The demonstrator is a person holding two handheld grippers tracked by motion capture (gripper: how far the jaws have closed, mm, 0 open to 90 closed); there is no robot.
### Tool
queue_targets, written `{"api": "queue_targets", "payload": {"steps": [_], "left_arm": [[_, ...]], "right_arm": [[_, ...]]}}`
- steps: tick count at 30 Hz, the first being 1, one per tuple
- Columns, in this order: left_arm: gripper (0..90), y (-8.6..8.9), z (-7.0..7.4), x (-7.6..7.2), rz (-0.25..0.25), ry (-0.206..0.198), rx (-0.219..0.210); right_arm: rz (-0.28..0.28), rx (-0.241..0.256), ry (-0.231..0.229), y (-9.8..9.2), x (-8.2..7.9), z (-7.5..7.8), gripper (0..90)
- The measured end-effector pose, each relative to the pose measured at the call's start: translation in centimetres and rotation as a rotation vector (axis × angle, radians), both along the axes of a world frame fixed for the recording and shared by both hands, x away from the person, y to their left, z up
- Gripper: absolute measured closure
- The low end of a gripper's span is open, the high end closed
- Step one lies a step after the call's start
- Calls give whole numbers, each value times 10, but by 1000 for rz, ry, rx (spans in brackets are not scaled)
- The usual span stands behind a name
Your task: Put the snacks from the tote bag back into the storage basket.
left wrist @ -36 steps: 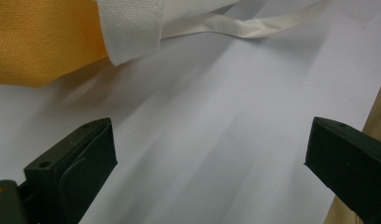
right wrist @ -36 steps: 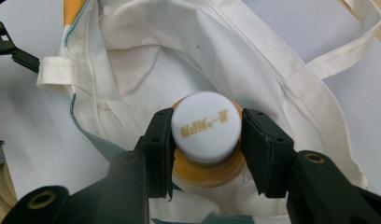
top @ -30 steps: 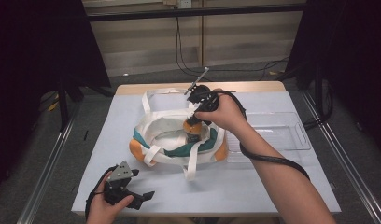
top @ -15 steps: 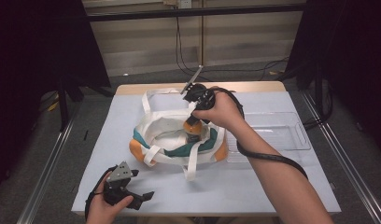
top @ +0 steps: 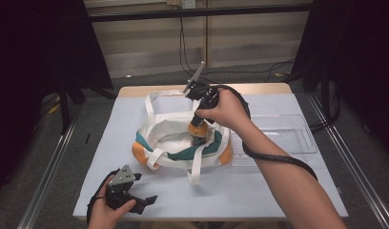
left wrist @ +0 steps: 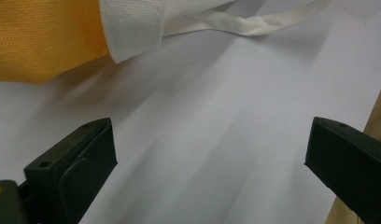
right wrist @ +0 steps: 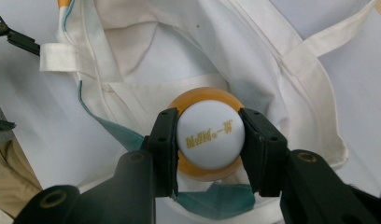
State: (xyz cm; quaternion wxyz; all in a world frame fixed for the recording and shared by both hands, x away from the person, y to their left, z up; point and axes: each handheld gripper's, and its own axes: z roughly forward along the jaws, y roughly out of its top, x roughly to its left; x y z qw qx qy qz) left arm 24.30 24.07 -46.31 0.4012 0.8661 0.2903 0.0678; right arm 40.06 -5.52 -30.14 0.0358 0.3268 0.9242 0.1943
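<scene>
the right gripper (right wrist: 209,149) points straight down over the mouth of a cloth bag (top: 171,138) that lies near the centre of the tabletop (top: 288,191). its two black jaws are closed against opposite sides of the white cap (right wrist: 210,136) of an orange bottle (top: 198,131). the bottle stands upright, its lower part inside the bag opening and its upper part above the fabric rim. yellow lettering on the cap is too small to read. the right hand (top: 226,110) wraps the gripper body, and a black cable (top: 273,160) trails from it along the forearm toward the near edge.

the bag is white with teal trim and orange corners. its white straps (top: 195,164) spread over the tabletop; one loop lies toward the far edge and one strap end reaches toward the near edge.

a clear plastic tray (top: 278,138) sits just right of the bag, near the right edge of the tabletop.

the left gripper (top: 135,195) rests low at the near left corner of the tabletop, held in the left hand (top: 104,214), well apart from the bag. in the left gripper view its jaws stand wide apart with nothing between them; bare white tabletop lies ahead, with an orange bag corner (left wrist: 44,39) and a white strap beyond.
</scene>
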Motion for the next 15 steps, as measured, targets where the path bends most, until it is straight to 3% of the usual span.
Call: {"api": "queue_targets", "payload": {"steps": [12, 15], "left_arm": [[16, 0, 0, 0, -4, -3, 5], [16, 0, 0, 0, -1, 3, 0]], "right_arm": [[-11, -42, 29, -9, 2, 29, 606], [-8, -32, 23, -12, 3, 37, 606]]}}
